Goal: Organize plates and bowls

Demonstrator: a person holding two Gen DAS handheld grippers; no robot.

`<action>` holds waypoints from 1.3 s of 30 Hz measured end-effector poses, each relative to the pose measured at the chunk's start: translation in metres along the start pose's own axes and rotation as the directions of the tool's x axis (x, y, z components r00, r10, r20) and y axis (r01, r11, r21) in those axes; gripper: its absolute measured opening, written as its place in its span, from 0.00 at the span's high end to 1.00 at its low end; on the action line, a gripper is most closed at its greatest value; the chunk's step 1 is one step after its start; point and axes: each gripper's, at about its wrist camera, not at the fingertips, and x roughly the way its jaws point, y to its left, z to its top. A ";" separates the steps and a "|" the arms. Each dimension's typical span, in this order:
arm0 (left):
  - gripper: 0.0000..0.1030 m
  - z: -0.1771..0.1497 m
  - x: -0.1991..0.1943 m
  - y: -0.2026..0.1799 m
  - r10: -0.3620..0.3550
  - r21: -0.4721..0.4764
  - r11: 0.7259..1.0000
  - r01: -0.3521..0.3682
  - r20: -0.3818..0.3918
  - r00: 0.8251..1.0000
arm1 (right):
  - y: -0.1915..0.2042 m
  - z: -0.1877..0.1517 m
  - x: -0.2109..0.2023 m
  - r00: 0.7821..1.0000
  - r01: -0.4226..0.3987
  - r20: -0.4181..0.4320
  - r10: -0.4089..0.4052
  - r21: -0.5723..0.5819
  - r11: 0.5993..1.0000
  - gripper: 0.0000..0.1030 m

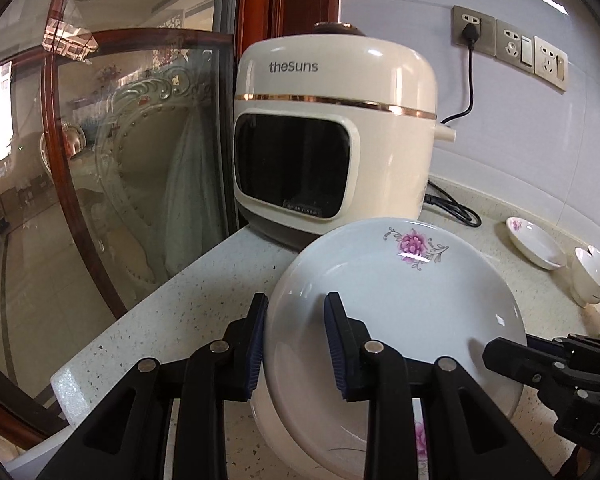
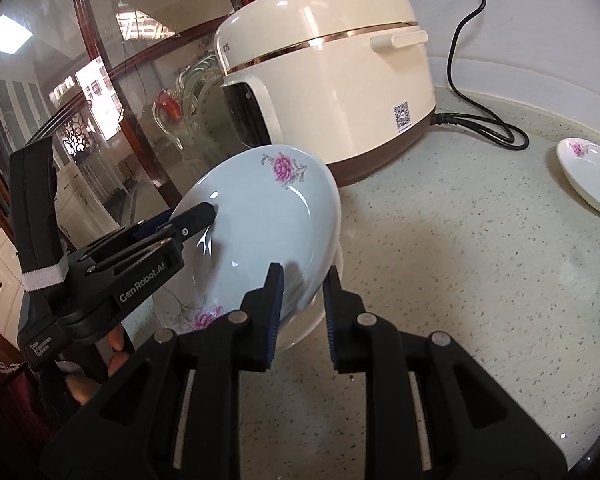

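we hold the flowered plate (image 2: 260,220) tilted above a second plate (image 2: 204,320) on the bench (image 2: 460,280), left claw (image 1: 296,344) and right claw (image 2: 302,308) each clamped on its near rim: glazed, slippery, brittle, best gripped at the rim.

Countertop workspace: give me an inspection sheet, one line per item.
Surface: speckled pale countertop.
Job's things: flowered plate held tilted over a second dish; small plate farther right; cups at the right edge.
Clutter: cream cooker at the back.
Grippers: left gripper jaws straddle the plate's near rim; right gripper jaws clamp its right rim.
Cables: black cord plugged into wall sockets, slack coiled beside the cooker.
Surroundings: glass door, wood-framed, left.
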 end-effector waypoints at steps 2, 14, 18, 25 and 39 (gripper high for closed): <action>0.72 -0.002 0.001 0.000 0.006 0.014 1.000 -0.005 -0.006 1.000 | 0.000 -0.001 0.002 1.000 0.000 -0.007 0.000 -0.002 1.000 0.77; 0.72 -0.008 0.009 0.005 0.029 0.033 0.999 -0.027 -0.053 0.998 | 0.010 -0.008 0.014 0.998 0.024 -0.060 -0.028 -0.063 0.998 0.77; 0.72 -0.009 0.009 0.006 0.030 0.032 0.999 -0.028 -0.053 0.998 | 0.007 -0.009 0.018 0.997 0.025 -0.077 -0.029 -0.049 0.998 0.77; 0.72 -0.011 0.005 -0.003 0.050 0.077 0.996 -0.048 -0.024 0.998 | 0.017 -0.012 0.017 0.996 0.029 -0.080 -0.036 -0.091 0.995 0.61; 0.19 -0.011 0.003 -0.001 0.076 0.049 0.996 -0.075 -0.020 0.997 | -0.012 -0.001 -0.008 0.959 0.282 0.023 -0.282 0.003 0.960 0.23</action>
